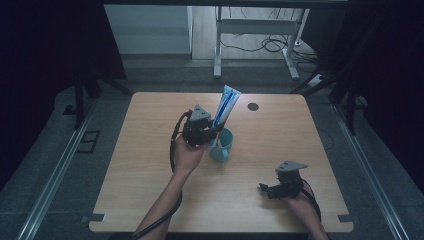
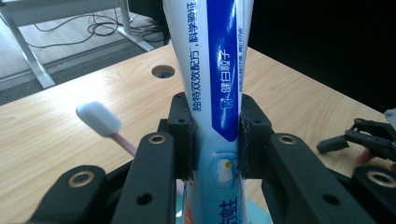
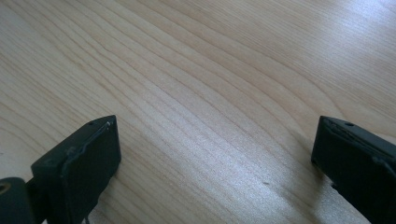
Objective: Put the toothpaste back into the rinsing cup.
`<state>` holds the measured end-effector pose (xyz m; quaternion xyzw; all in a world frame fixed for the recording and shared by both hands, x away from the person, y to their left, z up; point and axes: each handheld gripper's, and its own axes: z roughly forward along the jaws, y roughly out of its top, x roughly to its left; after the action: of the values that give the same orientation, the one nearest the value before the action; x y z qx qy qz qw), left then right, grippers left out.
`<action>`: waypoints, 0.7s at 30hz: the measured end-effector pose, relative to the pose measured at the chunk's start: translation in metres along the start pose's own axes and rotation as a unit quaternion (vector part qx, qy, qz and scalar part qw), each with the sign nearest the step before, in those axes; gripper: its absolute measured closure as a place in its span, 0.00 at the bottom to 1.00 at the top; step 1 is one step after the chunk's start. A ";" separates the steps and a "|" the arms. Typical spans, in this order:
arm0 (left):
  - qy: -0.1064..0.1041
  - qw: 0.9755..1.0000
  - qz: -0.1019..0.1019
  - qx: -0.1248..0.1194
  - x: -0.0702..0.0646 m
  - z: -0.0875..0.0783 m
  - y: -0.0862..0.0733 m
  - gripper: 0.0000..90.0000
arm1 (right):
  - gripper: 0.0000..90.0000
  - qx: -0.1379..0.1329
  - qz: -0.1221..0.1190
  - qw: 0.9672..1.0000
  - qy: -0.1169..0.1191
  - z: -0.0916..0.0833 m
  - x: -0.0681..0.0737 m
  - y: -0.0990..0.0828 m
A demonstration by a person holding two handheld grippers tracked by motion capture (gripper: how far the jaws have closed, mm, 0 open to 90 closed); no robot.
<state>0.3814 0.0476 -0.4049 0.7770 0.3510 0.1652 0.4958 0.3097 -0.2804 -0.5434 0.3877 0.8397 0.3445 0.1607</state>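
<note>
The left gripper (image 1: 210,134) pinches the toothpaste tube (image 2: 217,93) mid-body, its lower end at the teal mug (image 1: 222,145), where a pink toothbrush (image 2: 100,119) already leans. The step looks like seating the tube: better to keep it upright, lower it straight, clear the bristles and let go gently. The right gripper (image 1: 272,189) rests spread over the table (image 3: 210,84), holding nothing.
</note>
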 end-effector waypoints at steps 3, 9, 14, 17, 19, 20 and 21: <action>0.003 1.000 0.000 -0.005 0.000 0.004 0.002 0.79 | 0.01 0.000 0.000 1.000 0.000 0.000 0.000 0.000; 0.007 1.000 0.004 -0.021 0.002 0.013 0.003 0.79 | 0.01 0.000 0.000 1.000 0.000 0.000 0.000 0.000; 0.015 1.000 0.005 -0.027 0.004 0.021 0.003 0.79 | 0.01 0.001 0.001 1.000 0.000 0.000 0.000 0.000; 0.015 0.999 0.000 -0.030 0.005 0.025 0.003 0.79 | 0.01 0.000 0.001 1.000 0.001 0.000 0.000 0.000; 0.016 0.999 0.002 -0.031 0.005 0.026 0.003 0.79 | 0.01 0.001 0.000 1.000 0.001 0.000 0.000 0.000; 0.018 0.999 0.001 -0.033 0.005 0.029 0.002 0.79 | 0.01 0.000 0.000 1.000 0.001 0.000 0.000 0.000; 0.019 0.999 0.002 -0.034 0.006 0.030 0.002 0.79 | 0.01 0.000 0.000 1.000 0.001 0.000 0.000 0.000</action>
<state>0.4040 0.0316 -0.4174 0.7574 0.3529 0.1929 0.5144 0.3097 -0.2804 -0.5433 0.3878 0.8399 0.3445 0.1598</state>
